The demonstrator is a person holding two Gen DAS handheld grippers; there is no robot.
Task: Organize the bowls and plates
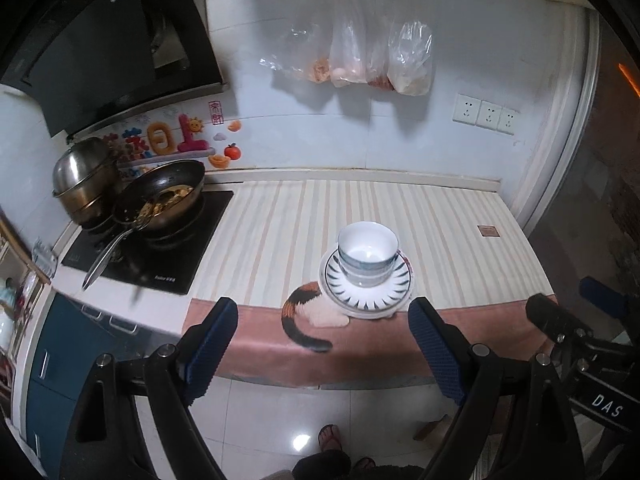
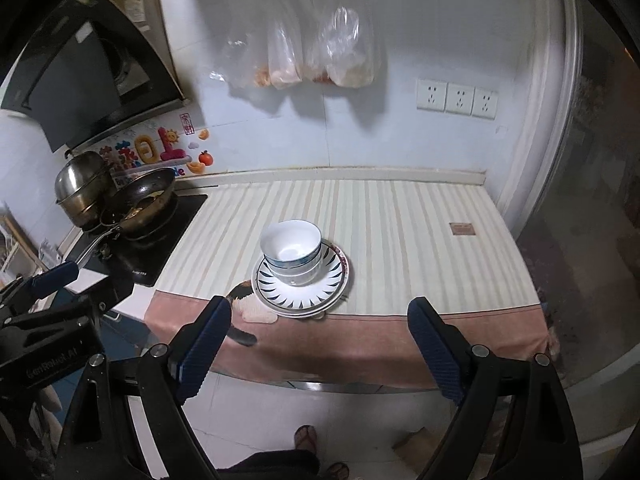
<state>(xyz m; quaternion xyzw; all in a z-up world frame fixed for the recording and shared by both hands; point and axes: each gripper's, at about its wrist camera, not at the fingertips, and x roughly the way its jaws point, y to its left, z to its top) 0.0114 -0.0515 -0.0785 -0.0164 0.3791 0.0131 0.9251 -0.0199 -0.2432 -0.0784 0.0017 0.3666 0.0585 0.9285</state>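
The stacked bowls (image 1: 367,252) sit nested on the stack of plates (image 1: 366,296), and the plates rest on the striped cloth (image 1: 280,232) of the counter, near its front edge. In the left wrist view this pile is a little to 1 o'clock from the centre; in the right wrist view it is close to the centre, toward 11 o'clock. The top bowl is white inside, and the top plate has dark dashes around its rim.

The left gripper (image 1: 324,340) is held back from the counter, above the floor, and its blue fingers (image 1: 212,348) stand wide apart with nothing between them. The right gripper (image 2: 320,340) is held in the same way, level and pointing at the pile, its fingers (image 2: 204,344) also wide apart and holding nothing. Both are well apart from the dishes.

At 9 o'clock a wok (image 1: 168,196) with food stands on the black stove (image 1: 160,256), with a steel pot (image 1: 84,176) just behind it. Plastic bags (image 1: 360,56) hang on the wall at 12 o'clock.
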